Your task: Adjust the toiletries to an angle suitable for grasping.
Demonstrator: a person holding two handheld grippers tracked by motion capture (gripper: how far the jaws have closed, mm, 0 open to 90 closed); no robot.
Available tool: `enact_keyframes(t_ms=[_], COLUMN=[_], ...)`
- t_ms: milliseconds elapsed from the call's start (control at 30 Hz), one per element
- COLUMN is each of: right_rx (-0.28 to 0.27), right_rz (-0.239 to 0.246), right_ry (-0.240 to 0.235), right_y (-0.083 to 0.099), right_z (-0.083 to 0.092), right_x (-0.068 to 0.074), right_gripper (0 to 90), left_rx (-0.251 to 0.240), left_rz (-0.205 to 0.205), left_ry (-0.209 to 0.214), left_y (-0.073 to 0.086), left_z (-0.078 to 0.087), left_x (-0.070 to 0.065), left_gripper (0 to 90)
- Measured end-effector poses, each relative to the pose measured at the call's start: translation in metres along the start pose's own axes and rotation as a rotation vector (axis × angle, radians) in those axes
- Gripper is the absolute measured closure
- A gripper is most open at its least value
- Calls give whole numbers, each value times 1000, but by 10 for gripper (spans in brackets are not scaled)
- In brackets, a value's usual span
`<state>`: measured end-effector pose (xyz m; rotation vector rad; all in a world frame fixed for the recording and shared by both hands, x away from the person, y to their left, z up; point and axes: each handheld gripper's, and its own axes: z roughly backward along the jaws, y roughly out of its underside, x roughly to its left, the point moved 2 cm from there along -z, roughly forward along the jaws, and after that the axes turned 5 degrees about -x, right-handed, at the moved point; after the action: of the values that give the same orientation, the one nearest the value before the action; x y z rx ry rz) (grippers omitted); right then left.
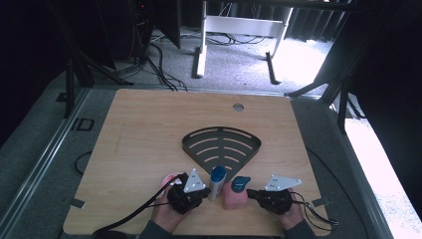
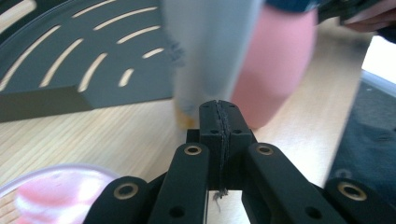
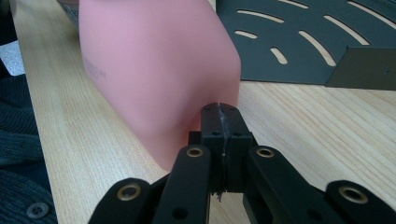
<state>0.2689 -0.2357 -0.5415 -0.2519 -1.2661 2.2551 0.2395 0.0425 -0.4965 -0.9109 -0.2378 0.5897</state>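
On the wooden surface (image 1: 144, 129), 2 bottles stood side by side near the person's edge, just in front of the point of a dark, fan-shaped slotted tray (image 1: 222, 144). The grey bottle (image 1: 217, 183) carried a blue cap and stood upright on the left; the pink bottle (image 1: 234, 195) carried a teal cap and stood just beside it on the right. A clear pink round object (image 1: 168, 180) lay at the left, partly behind the left gripper.

The left gripper (image 1: 203, 192) rested low over the surface with its tip pointing toward the grey bottle. In the left gripper view its fingers (image 2: 210, 122) were pressed flat together with nothing between them, and the grey bottle (image 2: 210, 51) rose blurred right ahead of the tip, with the pink bottle (image 2: 275, 60) beyond it. Whether the tip touched the grey bottle could not be told.

The right gripper (image 1: 252, 193) lay at the other side, its tip aimed at the pink bottle. In the right gripper view its fingers (image 3: 211, 125) were likewise closed on each other and held nothing, with the pink bottle (image 3: 154, 70) close in front of the tip and the tray (image 3: 303, 42) behind.
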Motion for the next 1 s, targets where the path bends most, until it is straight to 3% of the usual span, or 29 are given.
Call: enact_keyframes(t_ms=[167,300,633,1000], right_rx=[0,0,-1,-3], right_rz=[-1,-2,-4,-9], right_ry=[0,-1,-9,-22], right_y=[0,0,0,0], right_z=[0,0,-1,-2], right_x=[0,0,1,1], right_gripper=[900,900,900,900], left_rx=[-34,-69,-35,-19], left_rz=[-15,-21,-33,2], left_ry=[55,70,5,-36], left_y=[-8,-19,-20,-15], left_z=[2,0,-8,-5], left_x=[-9,-15,-12,2], left_gripper=[896,896,896,895])
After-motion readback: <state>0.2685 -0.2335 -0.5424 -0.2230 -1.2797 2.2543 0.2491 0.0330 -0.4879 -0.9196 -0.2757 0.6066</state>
